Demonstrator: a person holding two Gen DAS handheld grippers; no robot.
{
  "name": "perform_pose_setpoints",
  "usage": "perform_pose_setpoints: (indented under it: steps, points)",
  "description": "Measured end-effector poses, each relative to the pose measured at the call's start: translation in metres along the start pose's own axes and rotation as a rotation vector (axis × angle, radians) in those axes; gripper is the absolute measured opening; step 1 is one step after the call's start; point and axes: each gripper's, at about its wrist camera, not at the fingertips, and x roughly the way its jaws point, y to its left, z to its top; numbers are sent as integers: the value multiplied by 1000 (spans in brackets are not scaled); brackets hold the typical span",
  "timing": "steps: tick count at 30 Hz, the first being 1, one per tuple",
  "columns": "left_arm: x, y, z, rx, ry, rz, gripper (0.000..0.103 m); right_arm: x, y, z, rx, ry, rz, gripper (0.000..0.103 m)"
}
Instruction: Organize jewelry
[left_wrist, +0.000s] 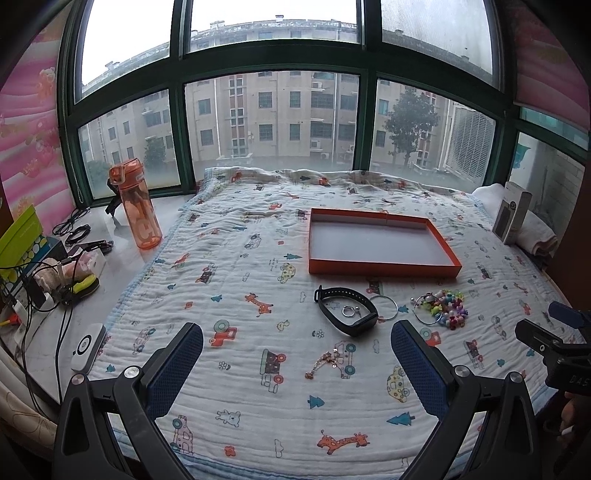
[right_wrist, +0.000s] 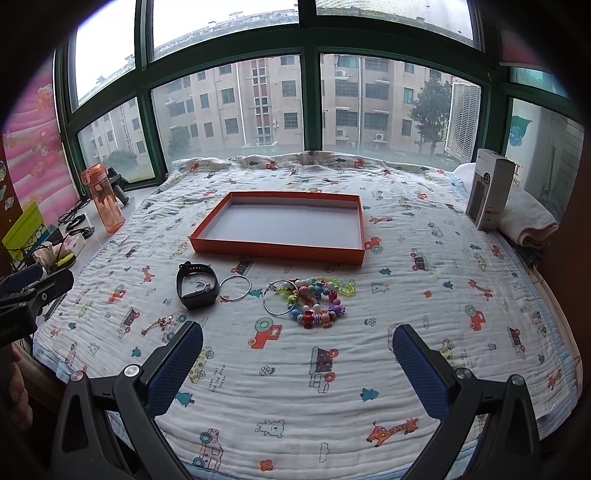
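Jewelry lies loose on the printed blanket (right_wrist: 332, 387), just in front of the orange tray (right_wrist: 277, 249), and nothing sits in that tray. We see a black watch band (right_wrist: 195, 286) with a small ring (right_wrist: 201, 285) resting inside its loop, though the ring is too tiny for us to make out any stone. Beside it lies a thin silver hoop (right_wrist: 235, 289), then a second hoop (right_wrist: 279, 302) partly tucked under a heap of coloured bead bracelets (right_wrist: 318, 302); we cannot count the strands in that heap. A gold chain piece (left_wrist: 325, 363) lies nearer, well apart from the rest, its shape hard to read.

Our left hand-held gripper (left_wrist: 297, 363) hangs wide open over the blanket with nothing between its blue pads (left_wrist: 173, 373). Our right hand-held gripper (right_wrist: 297, 363) is spread just as wide, also empty. Each shows at the edge of the other's view, cut off by the frame.

Off to the left, an orange water bottle (left_wrist: 136, 205) stands on the windowsill (left_wrist: 122, 254) among cables and clutter. At the right, an upright carton (right_wrist: 491, 194) leans by folded towels (right_wrist: 532, 221); its print is too small to read. On the blanket's car we make out "LOOK OUT" faintly.
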Motion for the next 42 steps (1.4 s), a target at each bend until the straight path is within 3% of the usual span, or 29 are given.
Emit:
perform_pose_setpoints:
  steps: [24,34,40,42]
  points:
    - [6,1,3,10,-22,-14,103,3,3,2,2,-7,17,103]
    - [13,8,-9,62,-41,-73,103,8,1,0,-4,-24,50,103]
    - [32,2,-24,128,15,-127,102,19,8,-2,-23,-19,78,103]
    - [43,-4,-29,150,43,-142,97,24,9,-4,-30,-10,88,103]
